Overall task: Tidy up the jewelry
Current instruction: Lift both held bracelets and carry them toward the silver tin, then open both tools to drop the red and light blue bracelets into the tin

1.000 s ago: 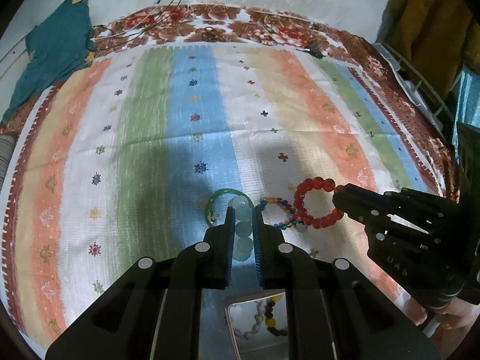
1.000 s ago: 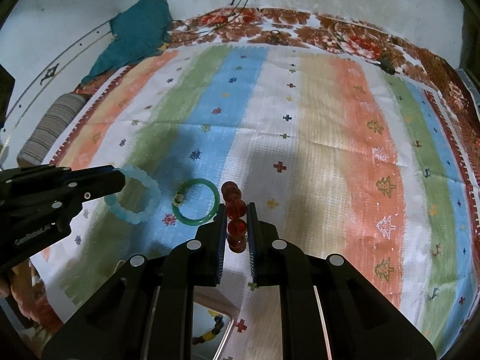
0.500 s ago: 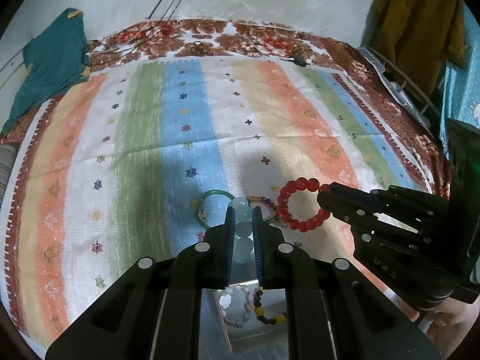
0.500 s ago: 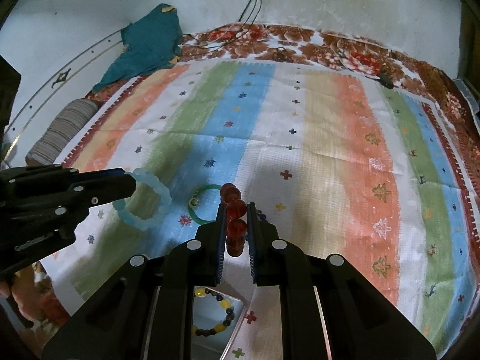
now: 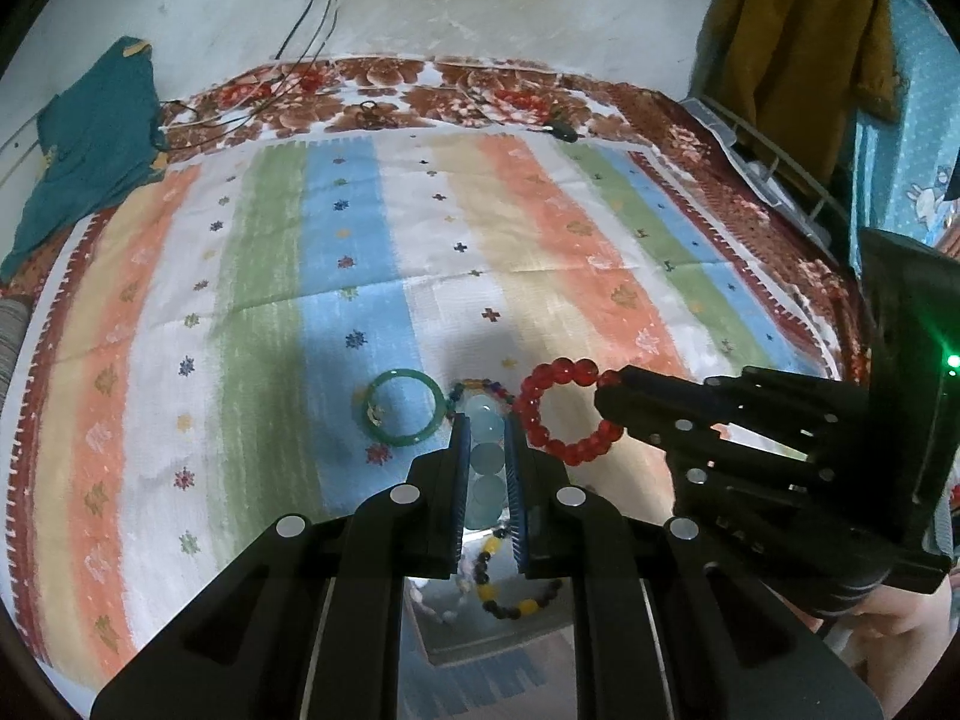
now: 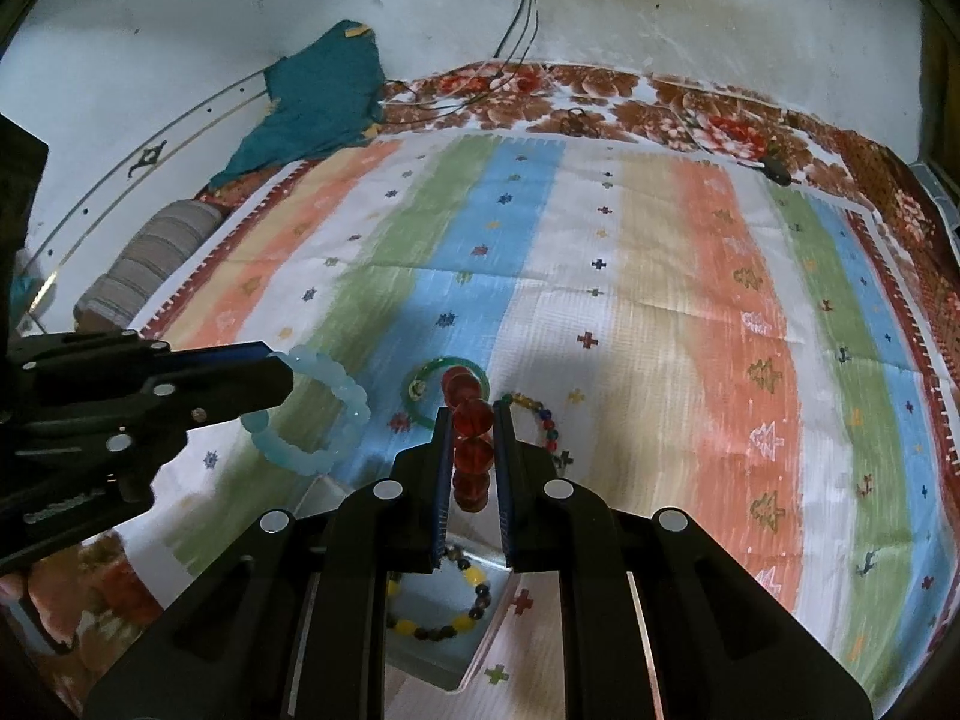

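Note:
My left gripper (image 5: 486, 426) is shut on a pale blue bead bracelet (image 5: 486, 456), which hangs above the striped cloth; from the right wrist view the same bracelet (image 6: 312, 414) shows as a ring at the tip of the left gripper (image 6: 282, 375). A red bead bracelet (image 6: 471, 438) is pinched in my right gripper (image 6: 474, 420); in the left wrist view that red bracelet (image 5: 561, 414) dangles from the right gripper (image 5: 606, 387). On the cloth lie a green bangle (image 5: 405, 408) and a multicoloured bead bracelet (image 6: 540, 420). A clear box (image 6: 456, 660) below both grippers holds a yellow and dark bead bracelet (image 6: 441, 606).
The striped cloth (image 6: 660, 300) covers a bed. A teal garment (image 6: 318, 102) and a striped bolster (image 6: 150, 258) lie at the far left, with cables (image 6: 522, 30) against the wall. Yellow clothing (image 5: 798, 42) hangs at the right above a rack.
Both grippers have lifted and drawn back with their bracelets still held. The clear box with the yellow and dark bracelet has come further into view beneath them.

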